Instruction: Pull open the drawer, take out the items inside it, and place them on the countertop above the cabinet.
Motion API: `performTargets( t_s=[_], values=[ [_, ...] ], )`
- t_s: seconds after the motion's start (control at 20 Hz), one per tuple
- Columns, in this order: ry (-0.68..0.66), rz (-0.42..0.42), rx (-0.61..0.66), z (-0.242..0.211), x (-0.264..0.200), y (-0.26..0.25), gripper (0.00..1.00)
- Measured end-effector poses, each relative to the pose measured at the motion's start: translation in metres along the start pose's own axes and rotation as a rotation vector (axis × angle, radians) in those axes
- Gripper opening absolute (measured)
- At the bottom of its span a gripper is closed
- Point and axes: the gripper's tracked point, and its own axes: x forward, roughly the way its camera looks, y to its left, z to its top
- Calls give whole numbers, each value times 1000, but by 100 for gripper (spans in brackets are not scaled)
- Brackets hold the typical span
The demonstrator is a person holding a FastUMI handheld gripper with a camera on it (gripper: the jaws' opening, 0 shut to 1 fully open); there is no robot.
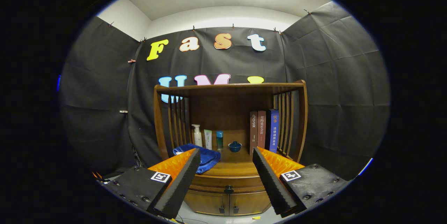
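**Drawer shut, approach not yet made**

Wooden cabinet (228,182) dead ahead, against the black booth wall; slatted shelf unit (230,87) rising from its countertop (228,168). Placed square to the fingers, probably so the pull can run straight back.

On the countertop, left: blue towel (206,156), heaped, partly behind the left finger. Right: three books (263,129) upright against the slats, propped by them. Between: pump bottle (198,135), pale box (208,139), teal bottle (219,140) in a row at the back, small lidded blue bowl (234,146) just ahead. Bare wood at front centre, likely the spot left for the unloaded items.

Drawer (228,181) below the countertop edge, closed, contents hidden. Dark knob (228,189) centred on its front. Two small doors (228,203) beneath, each with its own pull.

Gripper (228,178) held back from the cabinet, fingers spread wide, nothing between them. Knob framed in the gap, well beyond the tips: looks like a line-up for the grab.
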Motion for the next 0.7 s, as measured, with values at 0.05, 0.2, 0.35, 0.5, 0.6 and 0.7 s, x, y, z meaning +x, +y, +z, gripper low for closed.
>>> performTargets(
  t_s=[0.05,0.2,0.35,0.5,0.6,0.7],
  values=[
    [10,-1,2,-9,5,-1,99],
    [42,-1,7,-37,19,-2,99],
    [86,-1,2,-72,34,-5,99],
    [123,-1,8,-106,52,-7,99],
    [151,0,11,-131,64,-9,99],
    [178,1,13,-157,75,-10,99]
  ],
)
